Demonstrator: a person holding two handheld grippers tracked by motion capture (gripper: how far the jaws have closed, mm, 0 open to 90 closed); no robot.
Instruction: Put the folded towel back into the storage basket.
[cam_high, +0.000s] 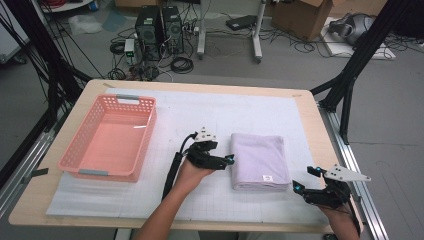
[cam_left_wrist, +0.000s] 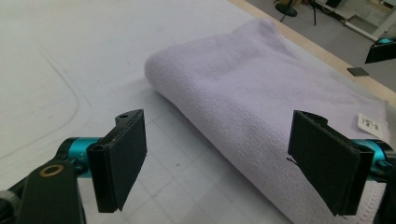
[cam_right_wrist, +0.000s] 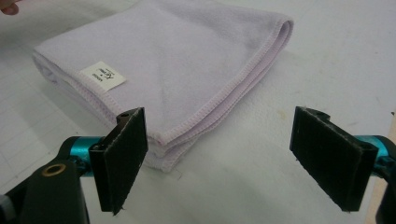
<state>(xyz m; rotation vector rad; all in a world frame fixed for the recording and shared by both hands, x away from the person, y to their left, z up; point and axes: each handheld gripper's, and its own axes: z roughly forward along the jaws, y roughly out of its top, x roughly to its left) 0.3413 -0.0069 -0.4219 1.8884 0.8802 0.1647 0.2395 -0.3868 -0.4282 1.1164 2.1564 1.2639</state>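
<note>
**At centre frame: folded towel between two open grippers**

High view: folded lilac towel (cam_high: 260, 161) lies right of centre on the white mat (cam_high: 210, 117). Left gripper (cam_high: 229, 160) sits just beside the towel's left edge. Right gripper (cam_high: 305, 180) sits lower right, near the towel's near corner. Pink basket (cam_high: 107, 137) at left, well apart.

Left gripper view: jaws wide, nothing between the pads; towel (cam_left_wrist: 261, 102) runs from upper centre to lower right.

Right gripper view: jaws wide, gripping nothing; towel (cam_right_wrist: 177, 60) fills upper left, its stitched corner near the left jaw, white label (cam_right_wrist: 102, 75) facing up.
</note>
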